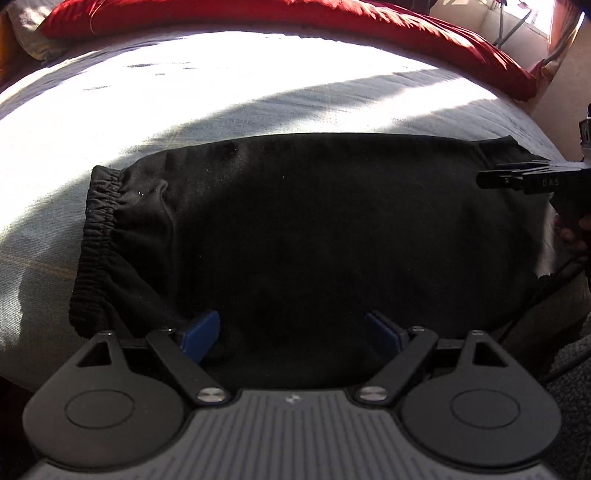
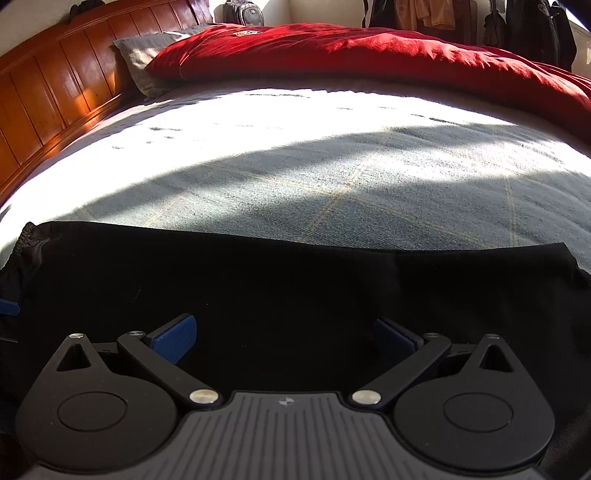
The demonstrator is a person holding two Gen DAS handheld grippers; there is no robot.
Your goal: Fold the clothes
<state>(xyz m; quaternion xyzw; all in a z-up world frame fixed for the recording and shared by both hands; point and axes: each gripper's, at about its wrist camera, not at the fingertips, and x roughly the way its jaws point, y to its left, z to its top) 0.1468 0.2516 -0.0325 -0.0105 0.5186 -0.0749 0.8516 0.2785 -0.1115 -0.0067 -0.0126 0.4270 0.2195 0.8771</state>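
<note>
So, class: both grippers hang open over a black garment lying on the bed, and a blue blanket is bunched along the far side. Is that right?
Not quite: the blanket is red, not blue, as the right wrist view shows. The rest stands: left gripper and right gripper are open over the black garment.

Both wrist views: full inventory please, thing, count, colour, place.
pants: 1, black, flat across the near bed edge, elastic waistband at left
bedsheet: 1, pale grey-blue with faint check, covering the bed
blanket: 1, red, bunched along the far side
pillow: 1, grey, by the headboard
headboard: 1, orange-brown wood, far left
backpack: 1, grey, behind the blanket
hanging clothes: several, dark and mustard, back wall
left gripper: 1, black with blue pads, open above the pants' near edge
right gripper: 1, same build, open above the pants' right part
</note>
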